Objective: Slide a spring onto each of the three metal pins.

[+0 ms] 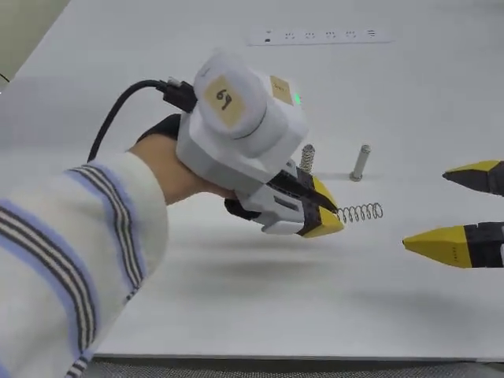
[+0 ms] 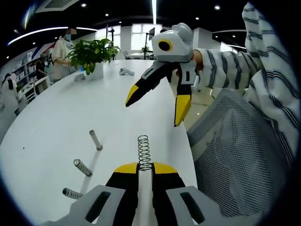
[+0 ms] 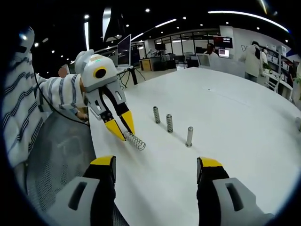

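My left gripper (image 1: 329, 211) is shut on one end of a loose spring (image 1: 361, 212), which sticks out level just above the white table (image 1: 260, 291). The same spring (image 2: 144, 151) rises between its jaws in the left gripper view. Behind stand a spring-covered pin (image 1: 307, 157) and a bare pin (image 1: 361, 162). In the right gripper view two pins (image 3: 156, 114) (image 3: 169, 123) carry springs and the bare pin (image 3: 189, 136) is nearest. My right gripper (image 1: 425, 209) stands open to the right of the spring, holding nothing.
A white power strip (image 1: 319, 35) lies at the table's far edge. A black cable (image 1: 118, 110) trails from the left gripper. A potted plant (image 2: 91, 54) stands far along the table, and a mesh chair (image 2: 235, 150) sits beside the near table edge.
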### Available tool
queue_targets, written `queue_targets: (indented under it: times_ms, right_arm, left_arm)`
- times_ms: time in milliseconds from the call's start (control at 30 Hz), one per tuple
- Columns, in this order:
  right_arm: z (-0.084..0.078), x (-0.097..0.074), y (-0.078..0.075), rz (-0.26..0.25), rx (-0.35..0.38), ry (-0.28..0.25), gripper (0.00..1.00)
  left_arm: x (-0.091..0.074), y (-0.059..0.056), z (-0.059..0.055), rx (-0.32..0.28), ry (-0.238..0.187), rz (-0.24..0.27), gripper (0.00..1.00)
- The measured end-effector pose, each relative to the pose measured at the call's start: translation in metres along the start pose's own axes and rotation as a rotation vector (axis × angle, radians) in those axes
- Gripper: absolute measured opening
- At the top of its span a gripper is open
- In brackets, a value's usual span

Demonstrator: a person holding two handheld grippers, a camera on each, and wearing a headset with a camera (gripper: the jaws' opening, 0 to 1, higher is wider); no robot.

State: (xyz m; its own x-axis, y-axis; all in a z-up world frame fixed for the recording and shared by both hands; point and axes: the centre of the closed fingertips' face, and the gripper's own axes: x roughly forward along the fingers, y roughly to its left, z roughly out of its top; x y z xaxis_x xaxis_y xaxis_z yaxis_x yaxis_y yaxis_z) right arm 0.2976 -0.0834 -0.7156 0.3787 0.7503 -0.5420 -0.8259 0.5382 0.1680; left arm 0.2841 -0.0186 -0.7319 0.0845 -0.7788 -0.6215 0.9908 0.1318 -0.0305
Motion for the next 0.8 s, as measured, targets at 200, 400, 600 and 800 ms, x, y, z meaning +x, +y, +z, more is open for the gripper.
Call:
queue_targets:
  times_ms: [200, 400, 600, 800]
  right_arm:
    - [0.004, 0.005, 0.004, 0.028, -0.016, 0.001, 0.67]
    - [0.007, 0.01, 0.009, 0.053, -0.041, 0.006, 0.65]
    - [0.009, 0.016, 0.015, 0.096, -0.064, 0.01, 0.6]
    - [0.013, 0.023, 0.024, 0.168, -0.095, -0.002, 0.55]
  left_arm:
    - [-0.017, 0.001, -0.003, 0.006, 0.009, 0.018, 0.03]
    - [-0.028, 0.002, -0.005, 0.009, 0.02, 0.027, 0.03]
    - [-0.032, -0.002, -0.009, 0.011, 0.037, 0.013, 0.03]
    - [-0.034, -0.004, -0.011, 0.01, 0.043, 0.009, 0.03]
